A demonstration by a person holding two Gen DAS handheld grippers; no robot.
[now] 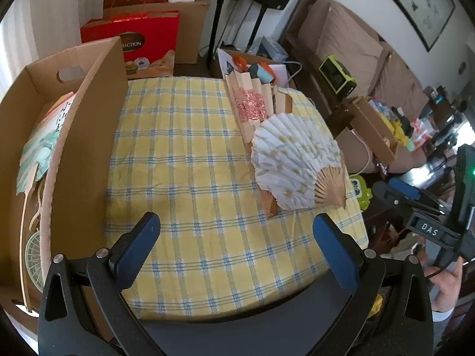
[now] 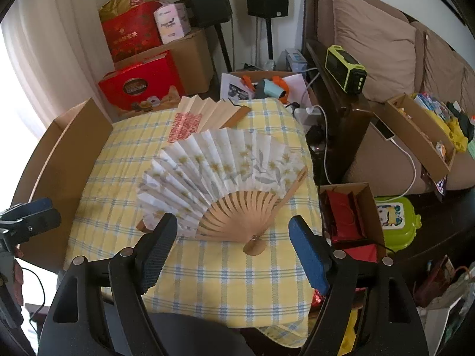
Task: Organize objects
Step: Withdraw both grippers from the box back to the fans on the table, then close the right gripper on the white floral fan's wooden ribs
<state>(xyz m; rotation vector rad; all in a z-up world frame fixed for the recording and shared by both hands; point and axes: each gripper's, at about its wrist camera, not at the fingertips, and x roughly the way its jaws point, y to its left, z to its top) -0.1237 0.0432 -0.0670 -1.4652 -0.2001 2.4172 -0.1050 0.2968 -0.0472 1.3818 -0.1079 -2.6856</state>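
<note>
White folding fan (image 2: 225, 166), fully spread, printed with yellow blossoms and grey leaves, lying flat on the yellow-and-blue checked cloth near the table's (image 1: 190, 178) right edge, bamboo ribs and pivot turned toward the near edge. Partly tucked beneath it toward the far right corner, a second fan (image 2: 204, 112) of plain tan paper with red lettering, also open, its brown guard stick running along the far edge. Standing on the left edge of the table, a cardboard box (image 1: 86, 136) with a cut-out handle hole, tall side wall facing the cloth; inside it, more fans, among them a pale green painted one (image 1: 38, 154) and a round slotted green one low in the near corner. Left claw (image 1: 237, 243) spread wide above bare cloth at the near edge, nothing between its blue pads, well apart from both the box and the white fan. Right claw (image 2: 234, 246) likewise spread wide, poised over the white fan's rib end with the pivot lying between the two pads, no contact visible and nothing pinched. Beyond the table's right edge, a hand (image 1: 448, 279) on the right claw's grip.
</note>
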